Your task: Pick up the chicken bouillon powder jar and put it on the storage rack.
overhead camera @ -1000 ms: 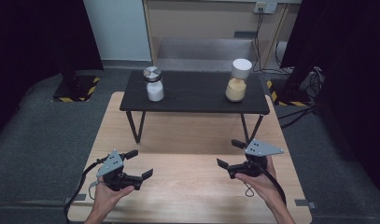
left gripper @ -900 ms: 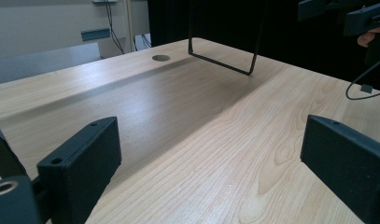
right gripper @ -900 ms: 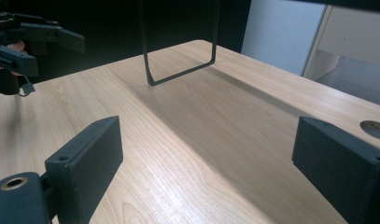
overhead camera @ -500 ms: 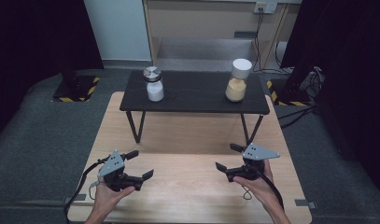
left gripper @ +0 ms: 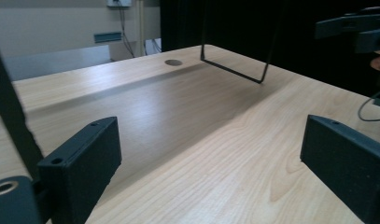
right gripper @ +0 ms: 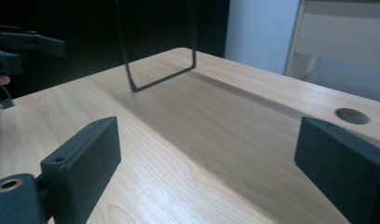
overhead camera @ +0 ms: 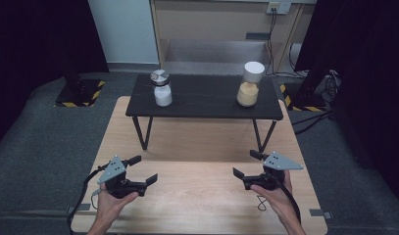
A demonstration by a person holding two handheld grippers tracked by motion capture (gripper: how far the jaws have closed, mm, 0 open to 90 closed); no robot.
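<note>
Both grippers hover low over the near part of the wooden table [overhead camera: 202, 142], each held in one hand. Left gripper [overhead camera: 142, 170], near the table's near-left corner, has its jaws spread wide with nothing between them; its own view shows only bare wood grain between the two black pads [left gripper: 85, 158]. Right gripper [overhead camera: 246, 165], near the near-right corner, likewise stands with jaws spread and empty, and these jaws have just been opening a little further; its pads [right gripper: 85, 158] frame bare tabletop. The two grippers sit well apart, pointing toward each other and slightly toward the far edge.

Beyond them, a low black stand [overhead camera: 207, 100] on thin wire legs [left gripper: 234, 70] occupies the far half of the wooden table. On the stand's left end is a clear jar of white powder [overhead camera: 162, 89] with a metal lid. On its right end is a jar of yellowish powder [overhead camera: 249, 85] with a white lid. Both jars stand upright, well apart from each other and from either gripper. A round cable hole [right gripper: 351, 115] lies in the tabletop beneath the stand.
</note>
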